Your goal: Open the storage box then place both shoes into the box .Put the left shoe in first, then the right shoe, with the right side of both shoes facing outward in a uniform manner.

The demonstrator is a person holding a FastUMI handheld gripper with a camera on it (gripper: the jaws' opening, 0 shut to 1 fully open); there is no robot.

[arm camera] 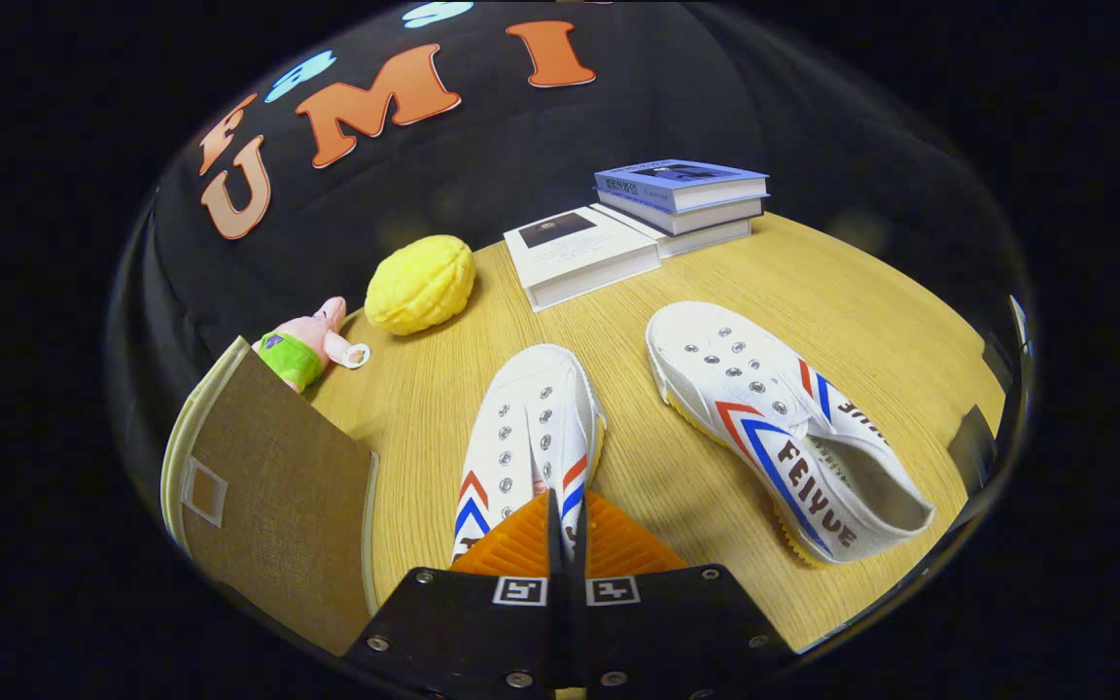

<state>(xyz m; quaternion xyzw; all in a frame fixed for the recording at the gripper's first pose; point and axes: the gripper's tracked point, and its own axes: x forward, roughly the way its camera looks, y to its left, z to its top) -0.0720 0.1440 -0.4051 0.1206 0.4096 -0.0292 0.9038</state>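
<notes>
Wooden tabletop (852,292) spreads wide under everything here. At nine o'clock from the claw stands the brown fabric storage box (273,506), its lid flap tilted up, cream edging along the rim. Out at two o'clock, the right-hand canvas sneaker (784,418) lies tipped on its side, striped flank and opening facing up, toe pointing away. Dead ahead at twelve o'clock, the other white sneaker (533,428) sits upright, toe away, its heel end right at the fingers. And the claw (567,530): fingers drawn nearly together, just a thin slit between them, over that sneaker's heel; whether they pinch its cloth, I cannot tell. Far out at one o'clock, a stack of books (682,199) with one white book (579,255) lying beside it. At eleven o'clock, a yellow knobbly plush (421,284), and near the box, a small pink plush toy (305,342) in green.
</notes>
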